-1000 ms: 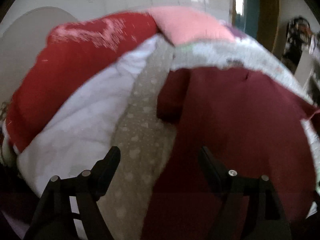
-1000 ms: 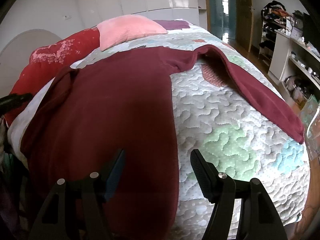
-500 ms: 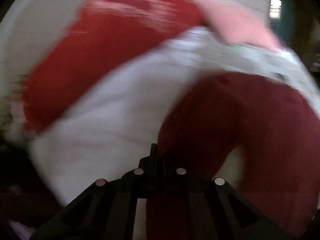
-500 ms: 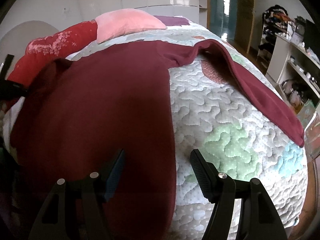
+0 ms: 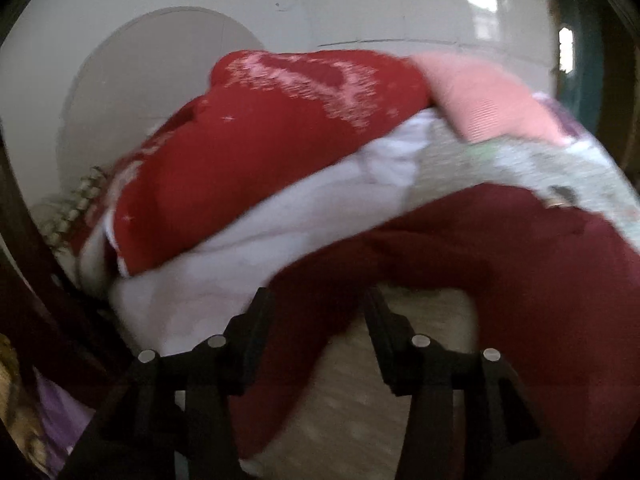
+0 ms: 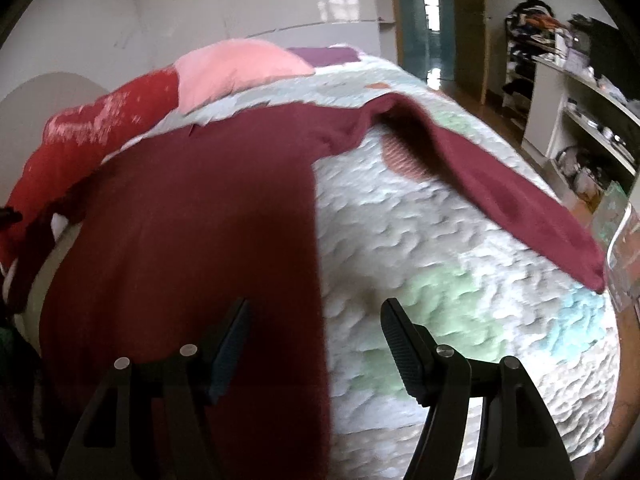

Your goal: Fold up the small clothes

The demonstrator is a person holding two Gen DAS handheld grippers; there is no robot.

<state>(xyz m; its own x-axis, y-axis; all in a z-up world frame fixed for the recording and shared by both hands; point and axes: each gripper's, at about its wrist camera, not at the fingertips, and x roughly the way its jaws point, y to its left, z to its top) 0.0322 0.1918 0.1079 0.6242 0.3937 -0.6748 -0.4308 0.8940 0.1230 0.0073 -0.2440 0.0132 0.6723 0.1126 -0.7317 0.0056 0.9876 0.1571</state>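
**Maroon top spread on the quilt, both grippers open**

Biggest thing here is the quilted bedspread, white with pastel patches, filling most of the right wrist view. Lying on it is the maroon long-sleeved top: body covers the left half of that frame, one sleeve stretches to the right edge. In the left wrist view the other sleeve droops down the lower middle, passing between the fingers. A red blanket with pale markings sits upper left, with a pink pillow beside it, top centre.

Left gripper: jaws apart, not pinching the sleeve. Right gripper: wide open, straddling the top's side edge, holding nothing.
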